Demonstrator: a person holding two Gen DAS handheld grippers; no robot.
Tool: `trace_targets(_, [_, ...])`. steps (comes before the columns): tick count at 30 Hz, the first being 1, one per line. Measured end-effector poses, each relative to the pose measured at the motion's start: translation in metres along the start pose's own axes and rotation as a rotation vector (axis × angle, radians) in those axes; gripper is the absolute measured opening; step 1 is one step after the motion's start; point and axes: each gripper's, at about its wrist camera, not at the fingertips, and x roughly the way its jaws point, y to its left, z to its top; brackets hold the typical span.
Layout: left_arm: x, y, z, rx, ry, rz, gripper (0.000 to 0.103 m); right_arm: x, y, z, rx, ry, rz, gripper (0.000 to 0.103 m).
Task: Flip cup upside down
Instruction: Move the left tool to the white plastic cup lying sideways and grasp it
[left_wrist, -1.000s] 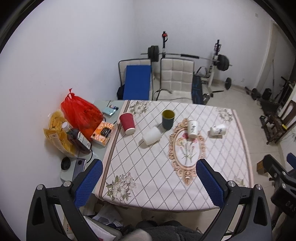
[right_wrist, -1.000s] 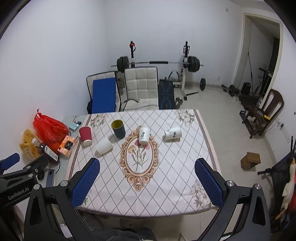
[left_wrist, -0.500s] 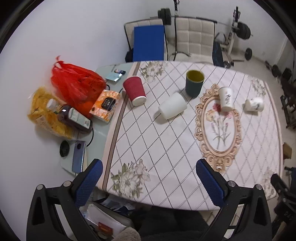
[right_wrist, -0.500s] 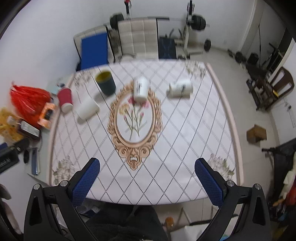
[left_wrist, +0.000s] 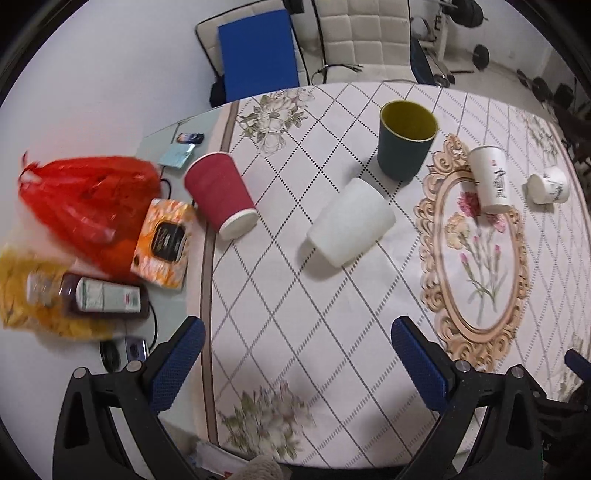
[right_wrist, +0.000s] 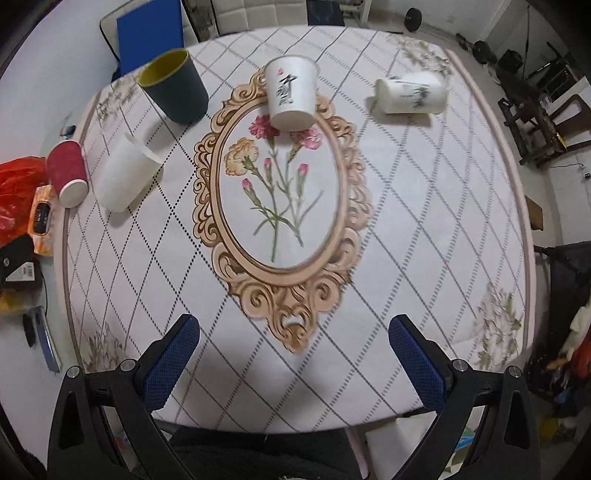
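Several cups are on the patterned tablecloth (left_wrist: 332, 314). A dark teal cup (left_wrist: 405, 144) with a yellow inside stands upright, mouth up; it also shows in the right wrist view (right_wrist: 174, 85). A red paper cup (left_wrist: 221, 195) and a printed white paper cup (right_wrist: 291, 93) stand upside down. A plain white cup (left_wrist: 351, 222) and a small printed white cup (right_wrist: 412, 93) lie on their sides. My left gripper (left_wrist: 293, 363) is open and empty above the table's near left part. My right gripper (right_wrist: 293, 363) is open and empty above the near edge.
Left of the cloth lie a red plastic bag (left_wrist: 85, 199), an orange packet (left_wrist: 164, 242), a dark bottle (left_wrist: 103, 299) and a yellow bag (left_wrist: 33, 295). A blue-cushioned chair (left_wrist: 258, 55) and a white chair (left_wrist: 362, 37) stand behind the table.
Both grippers have moved forward and down toward the table, so the cups look larger. Both stay open. No cup has moved.
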Motion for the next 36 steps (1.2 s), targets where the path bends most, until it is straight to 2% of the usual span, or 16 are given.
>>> trace_targets(7, [0.049,-0.010,0.043,0.131,0.005,0.022,0.103,0.032,0.026,0.039,-0.031,0.041,-0.036,0.103])
trace_targets(12, [0.081,-0.027,0.068,0.301,0.049,-0.006,0.103,0.052,0.038,0.068,-0.063,0.074,-0.059,0.103])
trace_targets(20, [0.115,-0.059,0.078,0.550,0.131,-0.098,0.102,0.069,0.045,0.094,-0.103,0.102,-0.088,0.103])
trace_targets(24, [0.134,-0.076,0.083,0.612,0.164,-0.104,0.102,0.073,0.046,0.098,-0.106,0.111,-0.092,0.103])
trace_targets(31, [0.162,-0.093,0.094,0.655,0.201,-0.107,0.102,0.075,0.053,0.099,-0.102,0.114,-0.104,0.103])
trace_targets(36, [0.181,-0.095,0.107,0.644,0.213,-0.114,0.093,0.077,0.054,0.101,-0.091,0.113,-0.108,0.103])
